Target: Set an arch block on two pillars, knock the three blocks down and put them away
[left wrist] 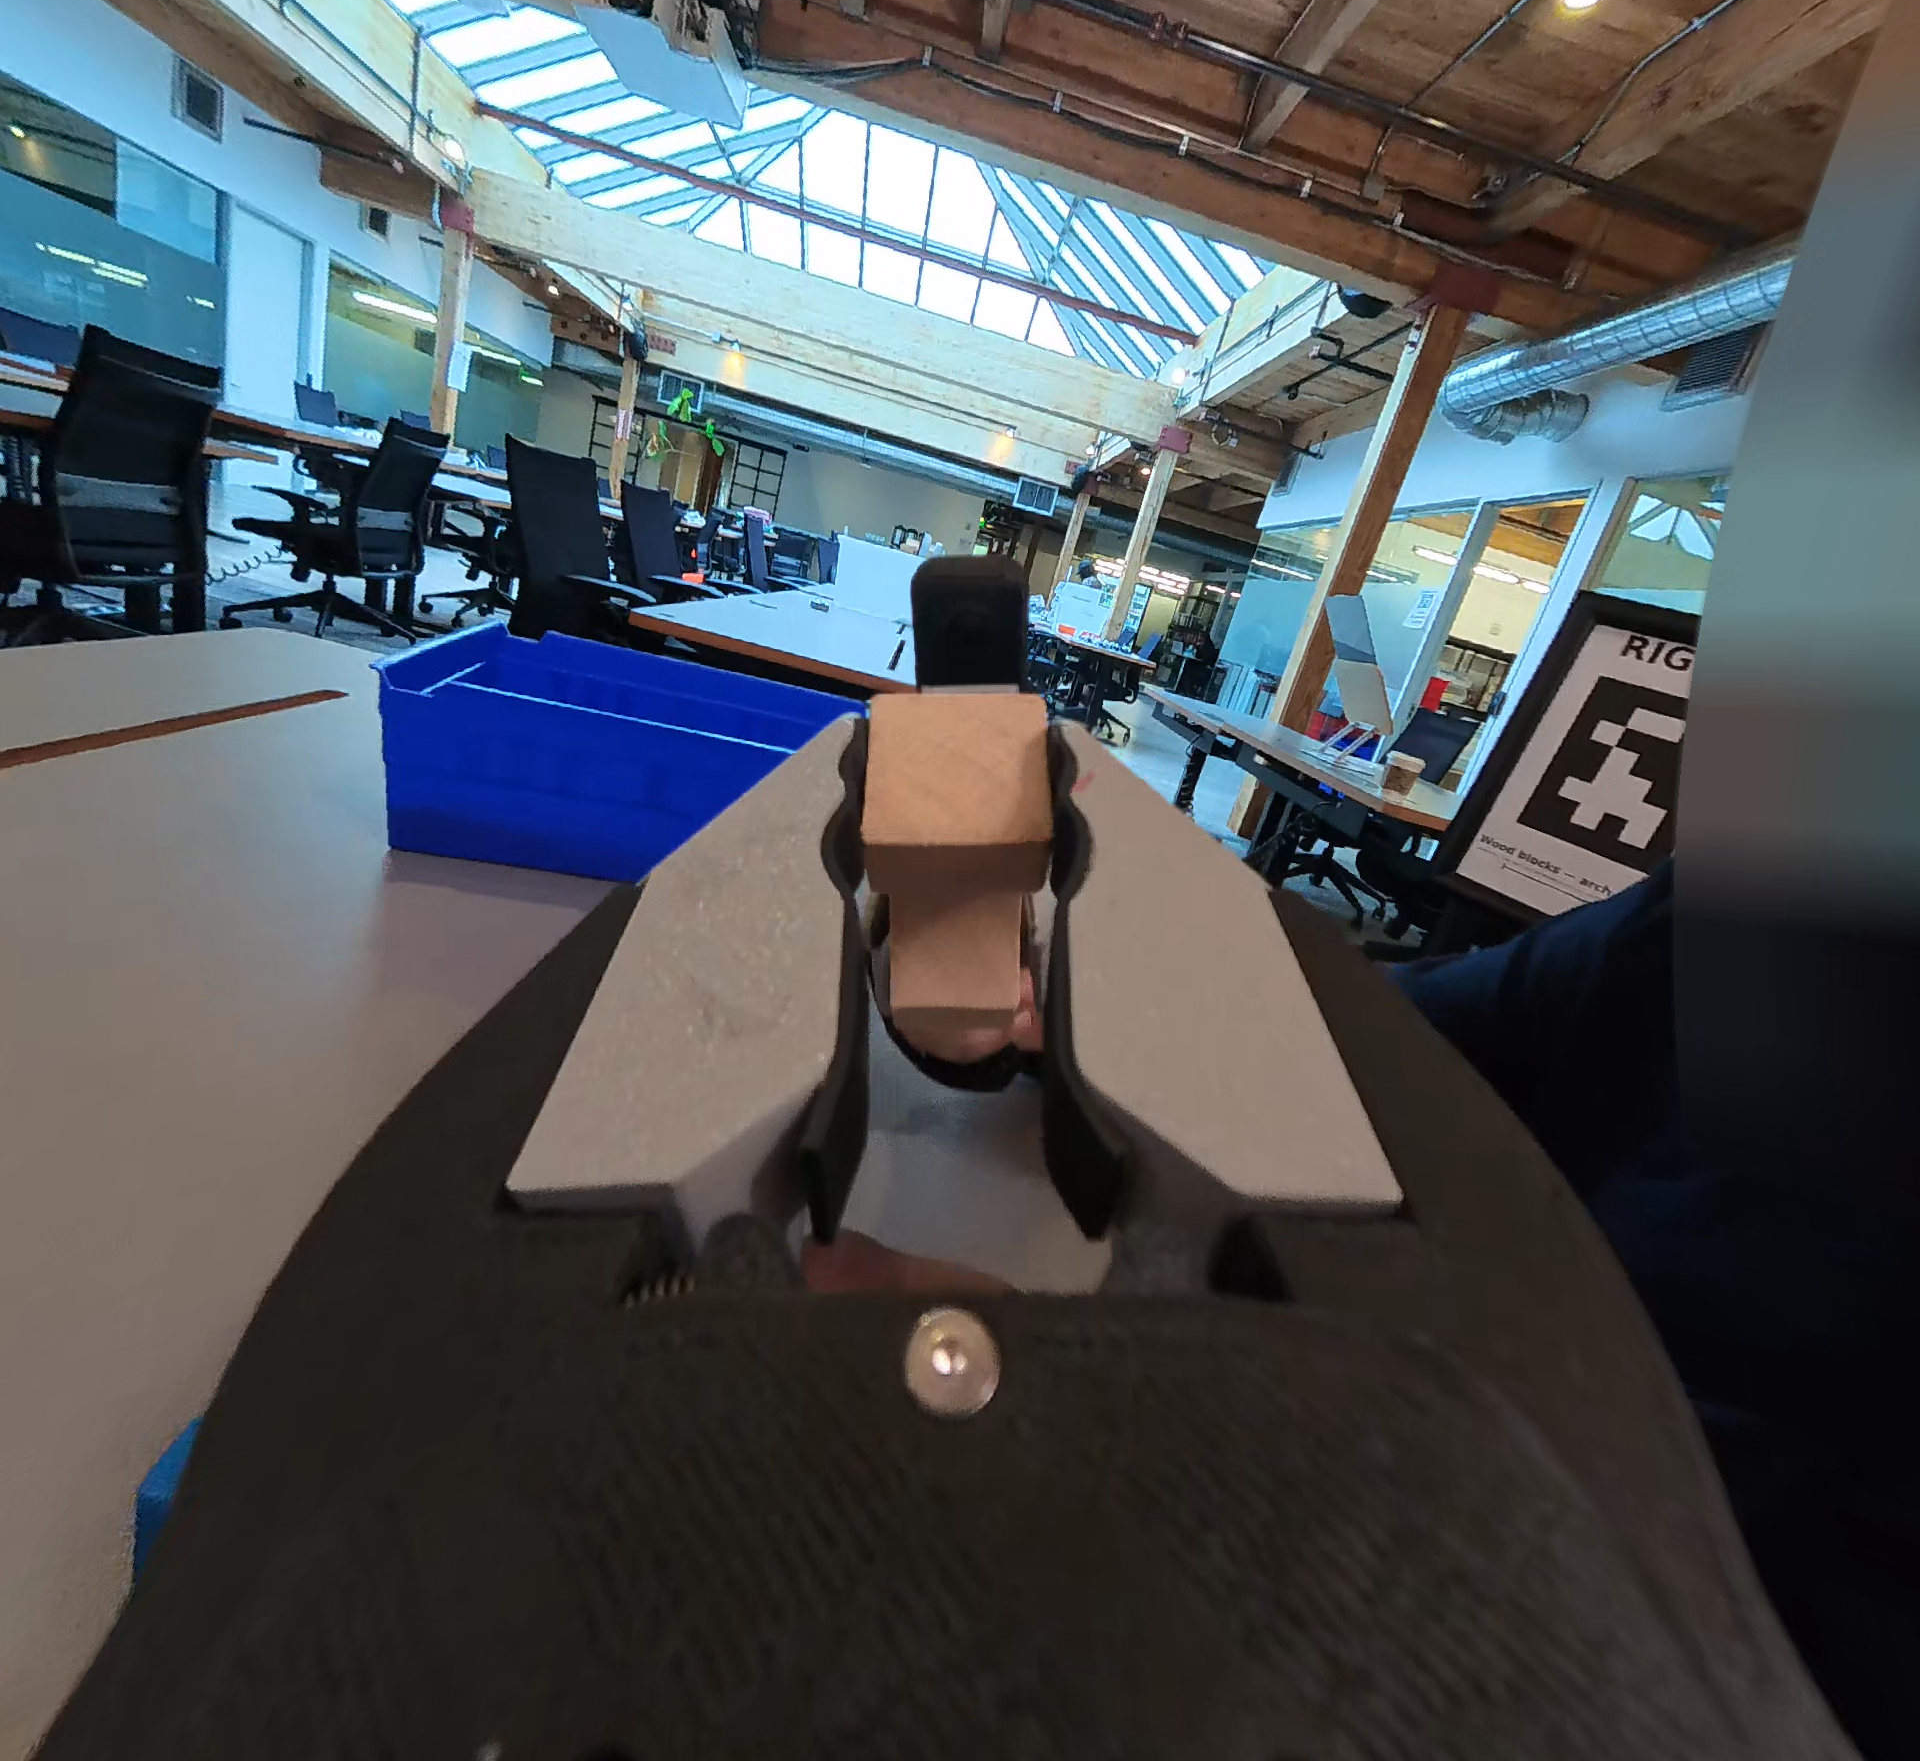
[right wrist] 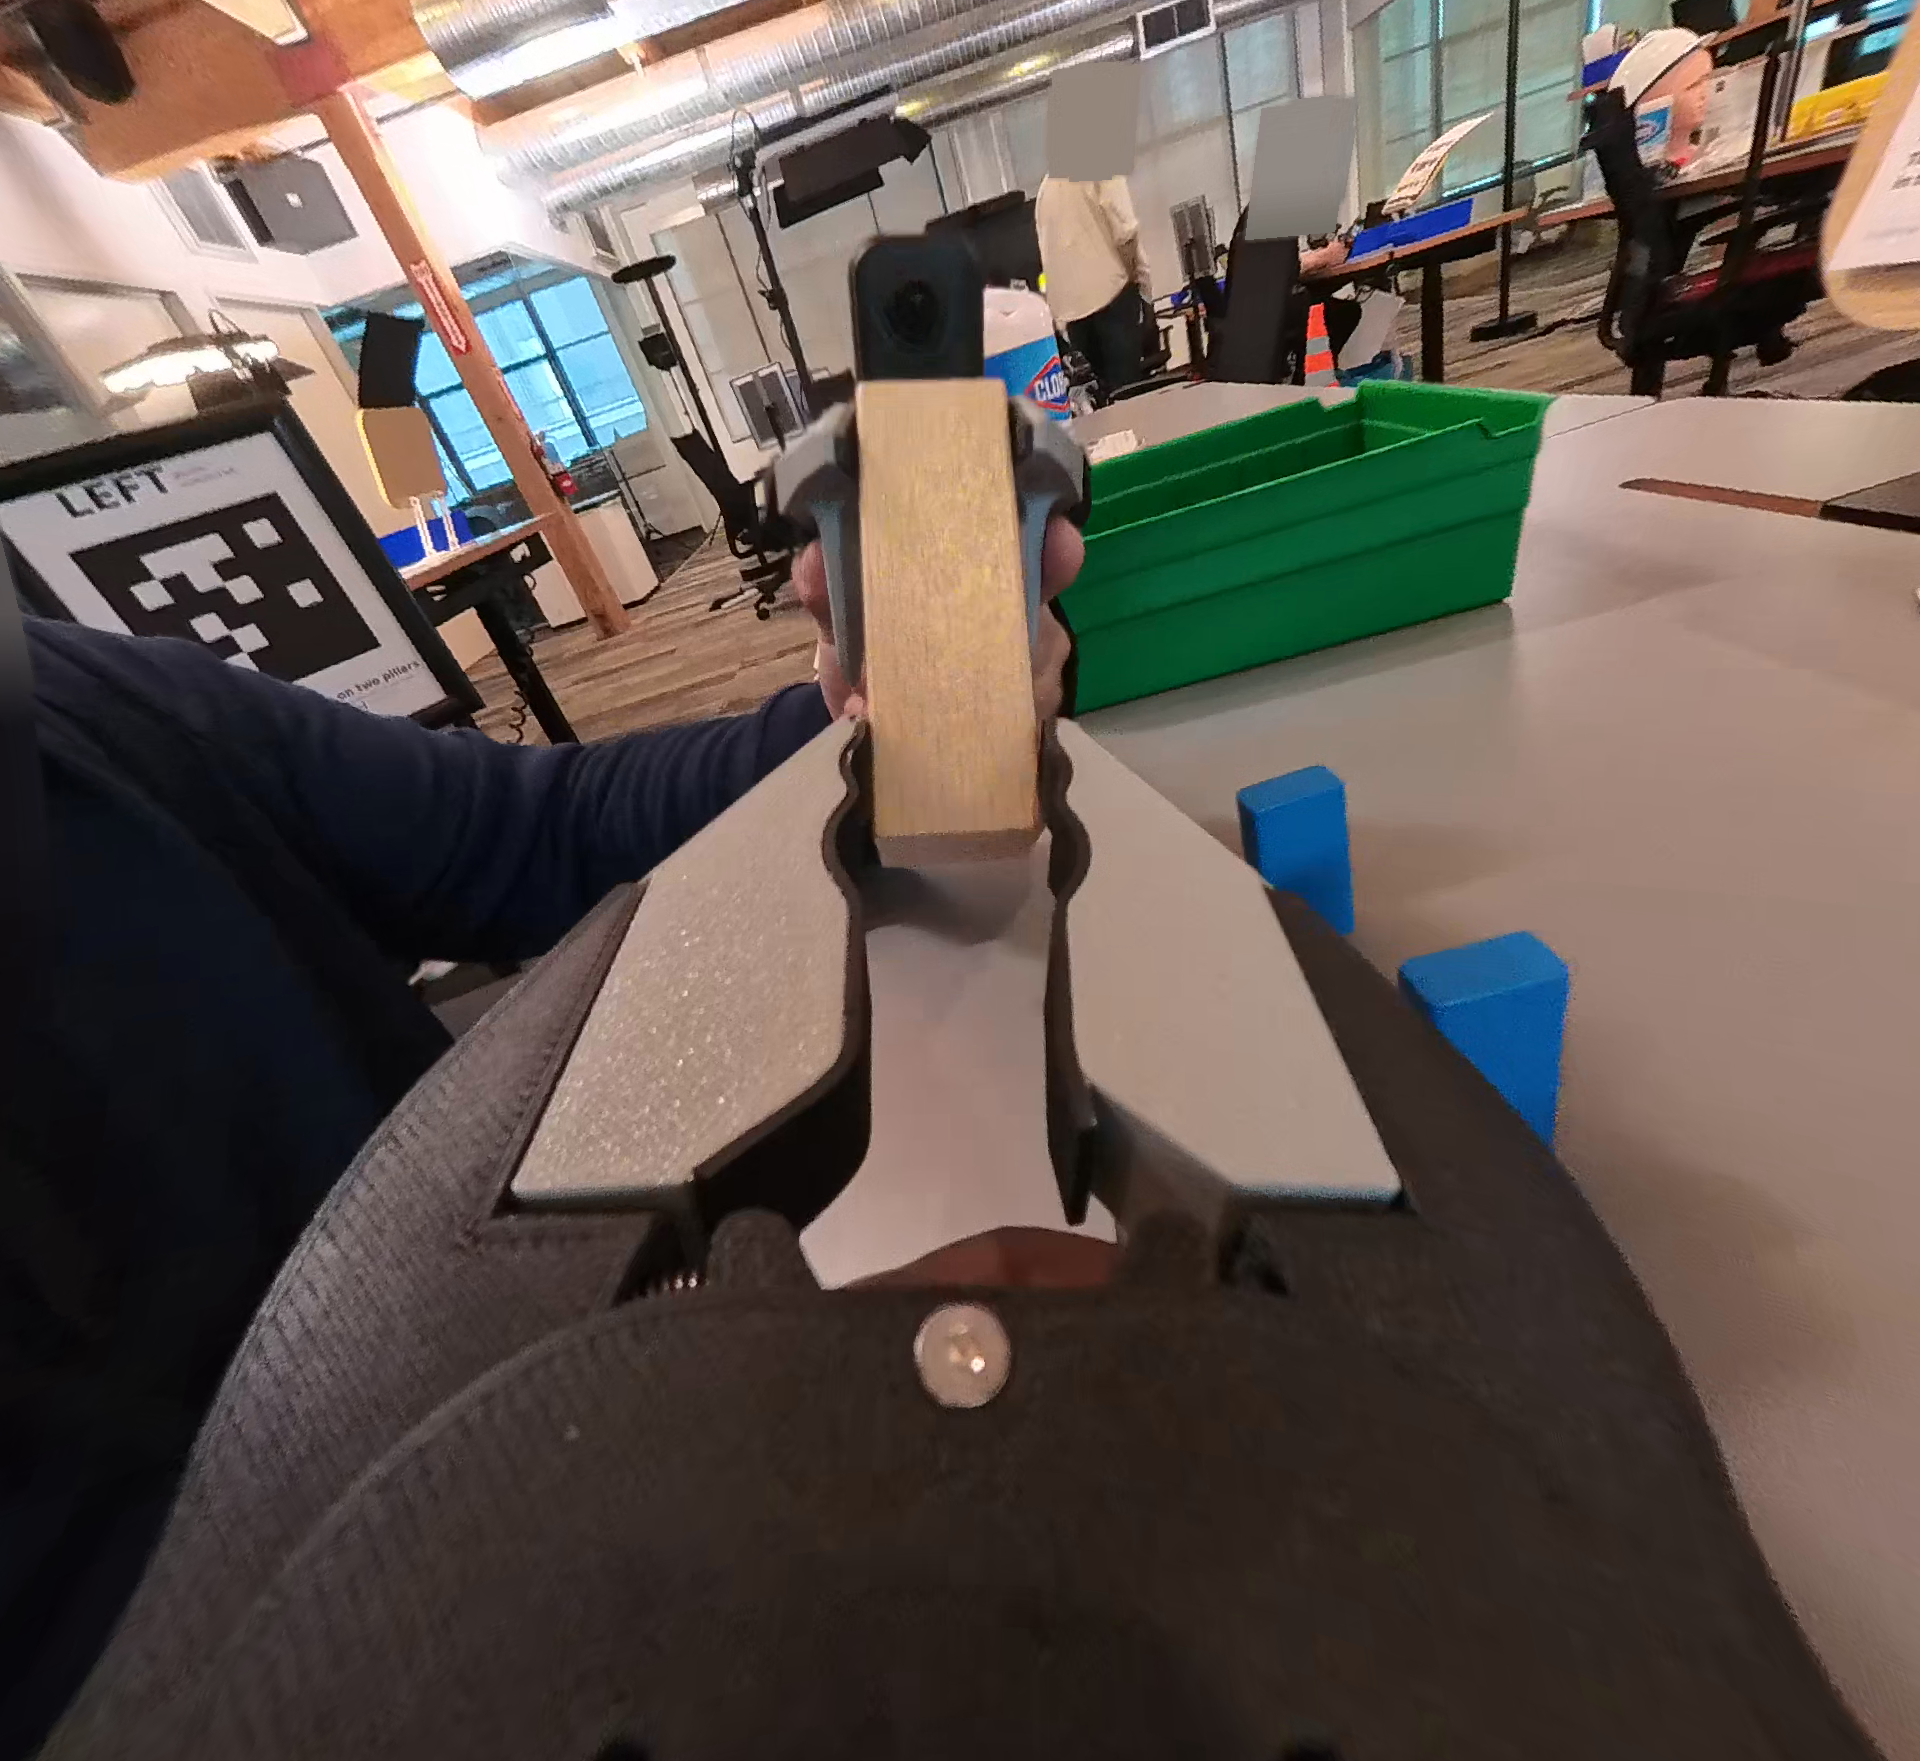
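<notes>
A plain wooden arch block (left wrist: 954, 776) is held in the air between my two grippers, which face each other. My left gripper (left wrist: 954, 745) is shut on one end, with both pads against the block's sides. My right gripper (right wrist: 951, 755) is shut on the other end of the same arch block (right wrist: 951, 610). In the right wrist view the left gripper's grey fingers (right wrist: 821, 506) clasp the far end. Two blue pillar blocks (right wrist: 1299, 838) (right wrist: 1486, 1025) stand upright on the grey table (right wrist: 1610, 724), to the right of and below my right gripper.
A blue bin (left wrist: 582, 755) sits on the table (left wrist: 208, 932) left of my left gripper. A green bin (right wrist: 1299, 516) sits at the table's far side beyond the pillars. A sleeved arm (right wrist: 416, 828) reaches in from the left. Framed marker signs stand off the table's edge. Tip to tip, the grippers are about 5 cm apart.
</notes>
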`<state>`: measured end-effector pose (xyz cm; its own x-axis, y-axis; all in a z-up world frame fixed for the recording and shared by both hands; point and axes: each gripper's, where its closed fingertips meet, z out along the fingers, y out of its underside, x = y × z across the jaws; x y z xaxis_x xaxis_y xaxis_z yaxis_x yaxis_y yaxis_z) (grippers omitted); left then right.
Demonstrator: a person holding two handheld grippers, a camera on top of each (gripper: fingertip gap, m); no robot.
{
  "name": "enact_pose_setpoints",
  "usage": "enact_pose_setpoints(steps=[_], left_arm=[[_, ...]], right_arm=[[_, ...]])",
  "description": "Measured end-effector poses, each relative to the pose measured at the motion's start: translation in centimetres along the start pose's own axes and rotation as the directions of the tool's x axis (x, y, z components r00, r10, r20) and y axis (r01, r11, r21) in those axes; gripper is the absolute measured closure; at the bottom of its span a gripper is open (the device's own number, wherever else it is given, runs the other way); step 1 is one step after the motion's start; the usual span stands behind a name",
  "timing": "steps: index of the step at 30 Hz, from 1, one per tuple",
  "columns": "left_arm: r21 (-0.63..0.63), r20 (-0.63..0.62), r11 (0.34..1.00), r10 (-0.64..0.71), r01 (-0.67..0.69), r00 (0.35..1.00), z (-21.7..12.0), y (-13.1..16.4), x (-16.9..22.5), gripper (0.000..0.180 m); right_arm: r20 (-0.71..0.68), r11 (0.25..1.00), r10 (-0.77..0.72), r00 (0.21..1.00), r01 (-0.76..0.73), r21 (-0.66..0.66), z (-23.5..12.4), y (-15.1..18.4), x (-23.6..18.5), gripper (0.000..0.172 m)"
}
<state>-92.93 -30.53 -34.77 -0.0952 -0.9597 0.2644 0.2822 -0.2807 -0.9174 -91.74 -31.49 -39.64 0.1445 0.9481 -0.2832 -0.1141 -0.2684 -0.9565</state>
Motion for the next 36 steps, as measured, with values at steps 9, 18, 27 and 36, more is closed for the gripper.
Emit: enact_pose_setpoints(steps=[9,18,27,36], left_arm=[[-0.007,-0.005,1.000,0.025,-0.025,1.000,0.8,-0.1,0.4,0.149],[-0.059,-0.011,0.983,0.173,-0.174,0.985,4.1,-4.0,3.2,0.149],[0.092,-0.034,0.991,0.097,-0.093,0.995,5.2,-5.3,4.2,0.148],[0.118,0.013,0.992,0.050,-0.051,0.999,3.9,-4.3,3.3,0.148]], right_arm=[[0.112,0.985,0.135,0.984,-0.145,0.090,-0.6,-0.6,-0.4,0.142],[0.170,0.966,0.051,0.984,-0.092,0.240,-2.3,-4.5,-2.5,0.130],[0.174,0.931,0.062,0.983,-0.120,0.345,-2.5,-6.1,-3.7,0.114],[0.141,0.931,0.053,0.989,-0.100,0.350,-2.0,-6.2,-3.5,0.138]])
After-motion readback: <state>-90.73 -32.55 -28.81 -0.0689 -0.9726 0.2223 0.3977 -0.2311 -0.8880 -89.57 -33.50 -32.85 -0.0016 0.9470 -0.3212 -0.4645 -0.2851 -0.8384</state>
